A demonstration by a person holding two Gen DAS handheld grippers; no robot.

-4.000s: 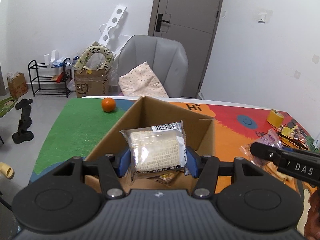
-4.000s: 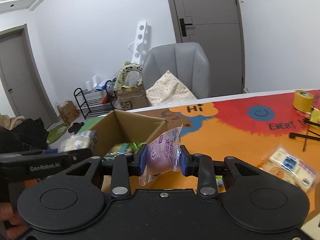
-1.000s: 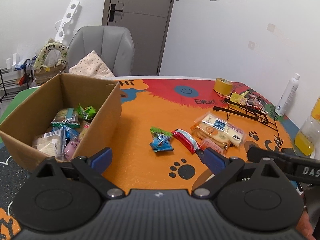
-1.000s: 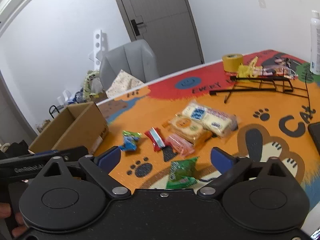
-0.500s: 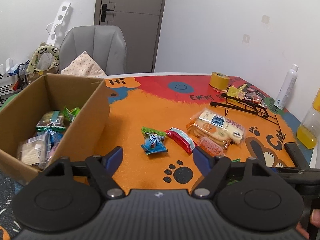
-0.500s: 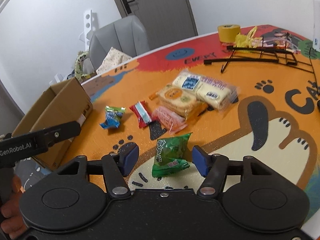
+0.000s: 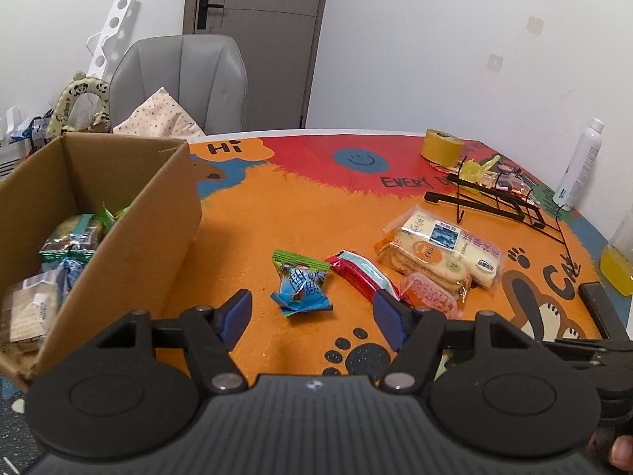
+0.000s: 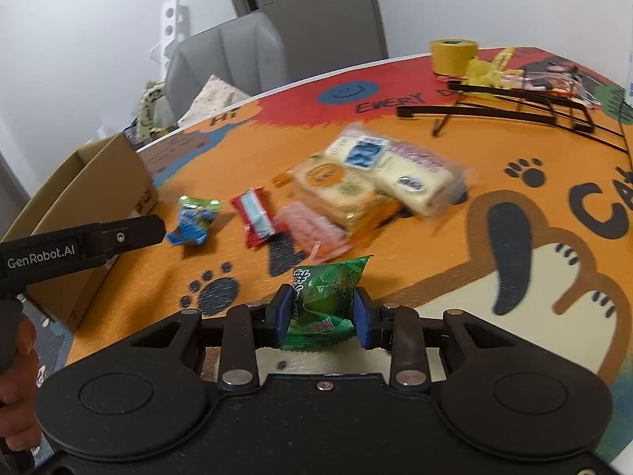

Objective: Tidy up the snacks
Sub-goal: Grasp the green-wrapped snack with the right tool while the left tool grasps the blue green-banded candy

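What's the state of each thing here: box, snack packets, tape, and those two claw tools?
Cardboard box: open, partly filled.
Green packet: pinched in right gripper, whose jaws have just been closing.
Blue packet: lying loose between the open left gripper fingers, which have been closing.
Tape roll: lying flat.

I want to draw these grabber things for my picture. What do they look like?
Both grabbers are matte black plastic. Each has a ridged body, two round discs at the sides and silver screws on jointed arms. The left gripper and the right gripper end in flat blue pads. Seen from the side, the handle of the left one carries white letters, GenRobot.AI. No cables or sleeves show.
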